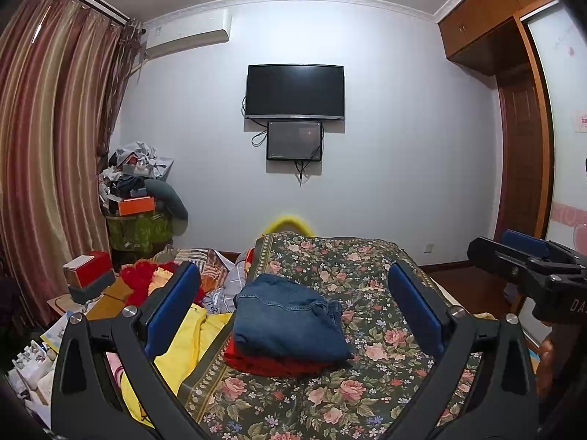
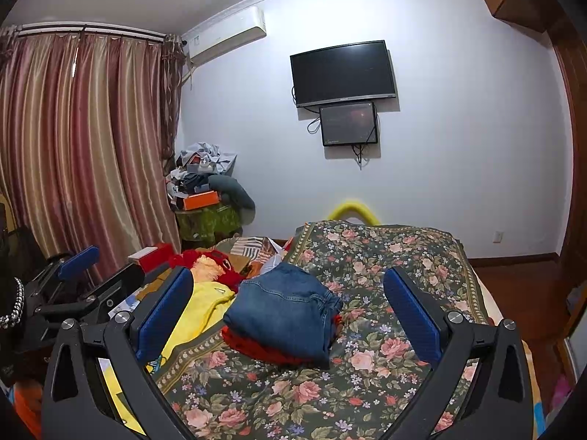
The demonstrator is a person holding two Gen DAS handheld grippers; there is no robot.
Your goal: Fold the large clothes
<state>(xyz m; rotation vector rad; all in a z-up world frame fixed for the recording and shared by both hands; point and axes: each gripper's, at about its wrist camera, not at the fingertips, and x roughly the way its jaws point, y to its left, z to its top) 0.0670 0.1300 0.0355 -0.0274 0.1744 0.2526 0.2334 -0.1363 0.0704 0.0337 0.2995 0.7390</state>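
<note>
Folded blue jeans (image 1: 290, 317) lie on top of a folded red garment (image 1: 264, 361) on the floral bedspread (image 1: 367, 385). My left gripper (image 1: 293, 304) is open and empty, held above the bed, its blue pads either side of the stack. My right gripper (image 2: 290, 304) is open and empty too, the jeans (image 2: 286, 308) and red garment (image 2: 264, 350) lying between its pads. The right gripper shows at the right edge of the left wrist view (image 1: 528, 256). The left gripper shows at the left of the right wrist view (image 2: 73, 275).
A yellow cloth (image 1: 183, 344) and a red fluffy item (image 1: 146, 278) lie left of the bedspread with other heaped clothes. Boxes (image 1: 88, 275) and a cluttered stand (image 1: 139, 198) are by the curtain. A TV (image 1: 295, 91) hangs on the far wall.
</note>
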